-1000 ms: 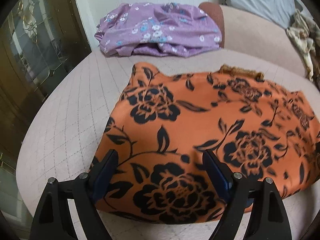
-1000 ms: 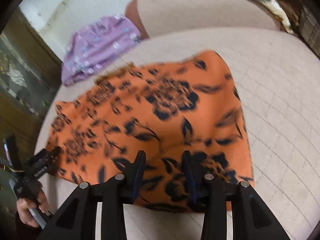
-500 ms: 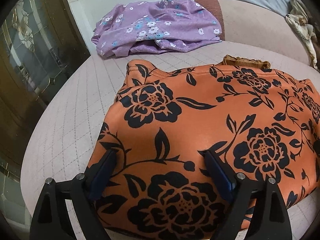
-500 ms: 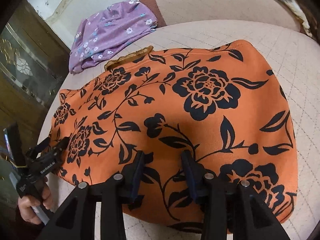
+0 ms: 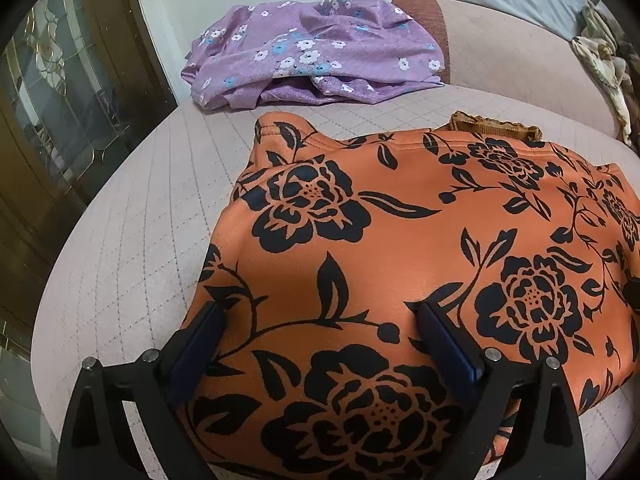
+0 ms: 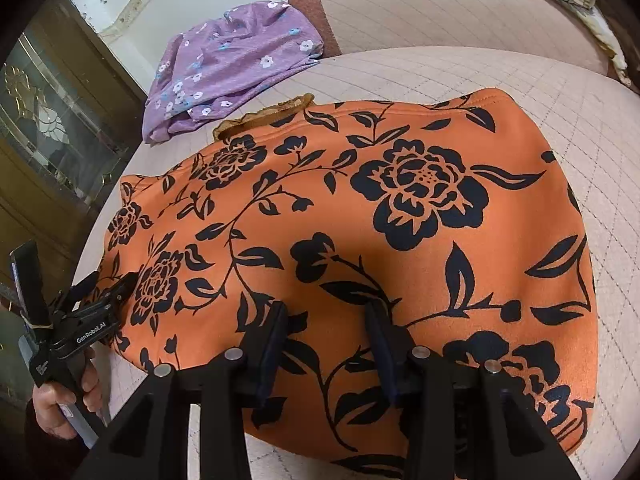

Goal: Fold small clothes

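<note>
Across the quilted beige sofa seat [image 5: 132, 240], the biggest thing is its own cushion surface w/ a stitched diamond grid, running up to a matching backrest [image 5: 512, 60] at the far side. On top of the seat lies the orange garment [image 5: 400, 240], black flower-and-leaf print, spread flat and covering most of the middle; a brown frilly trim [image 5: 494, 126] pokes out at its far edge, and its near hem sits close to the seat's front edge. Beyond it, apart from the orange piece, a purple floral garment [image 5: 312, 52] lies bunched at the back-left corner against the wall and the backrest end. Left of the sofa stands a dark wood cabinet w/ patterned glass [image 5: 60, 120]. Top right, a crumpled cream cloth [image 5: 608, 64] hangs over the backrest. Left hand-held gripper [image 5: 320, 312]: jaws opening, spread very wide over the garment's near-left part, fabric lying flat between the fingers, nothing pinched. In the right wrist view it shows at the garment's left edge, gripped by the person's hand [image 6: 60, 404]. Right hand-held gripper [image 6: 326, 316]: jaws opening, about half spread, tips down on the near-middle of the orange fabric, cloth flat between them, no fold caught as far as can be seen.
</note>
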Motion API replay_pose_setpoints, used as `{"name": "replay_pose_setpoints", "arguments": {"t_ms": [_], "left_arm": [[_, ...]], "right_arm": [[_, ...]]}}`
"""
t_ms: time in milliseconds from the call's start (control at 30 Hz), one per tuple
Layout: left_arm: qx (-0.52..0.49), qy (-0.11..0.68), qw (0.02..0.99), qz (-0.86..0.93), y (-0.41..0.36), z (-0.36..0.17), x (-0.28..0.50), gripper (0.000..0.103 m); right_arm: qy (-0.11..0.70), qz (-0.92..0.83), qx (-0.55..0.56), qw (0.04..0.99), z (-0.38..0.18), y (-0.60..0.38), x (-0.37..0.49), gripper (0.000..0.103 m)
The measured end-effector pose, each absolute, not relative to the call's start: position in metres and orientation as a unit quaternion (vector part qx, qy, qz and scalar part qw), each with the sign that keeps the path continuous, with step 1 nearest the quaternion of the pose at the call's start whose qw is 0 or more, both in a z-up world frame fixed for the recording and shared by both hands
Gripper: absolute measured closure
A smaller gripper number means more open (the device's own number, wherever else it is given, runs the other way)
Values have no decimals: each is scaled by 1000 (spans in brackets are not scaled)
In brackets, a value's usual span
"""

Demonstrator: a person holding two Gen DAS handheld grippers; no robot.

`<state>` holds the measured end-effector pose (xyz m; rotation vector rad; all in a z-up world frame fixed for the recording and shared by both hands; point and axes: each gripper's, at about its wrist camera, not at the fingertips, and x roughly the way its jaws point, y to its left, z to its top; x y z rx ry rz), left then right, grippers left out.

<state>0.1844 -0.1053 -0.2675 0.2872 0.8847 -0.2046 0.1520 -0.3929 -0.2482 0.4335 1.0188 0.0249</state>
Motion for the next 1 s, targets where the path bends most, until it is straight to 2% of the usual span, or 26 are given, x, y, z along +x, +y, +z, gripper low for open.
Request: {"name": "replay_pose_setpoints", "arguments": {"t_ms": [233, 1000], "left_arm": [[120, 427, 891, -98, -100, -271, 187, 0], [115, 419, 894, -106, -97, -273, 184, 0]], "right_arm": [[480, 12, 201, 854, -248, -391, 150, 58], [470, 17, 186, 863, -247, -390, 136, 58]]}}
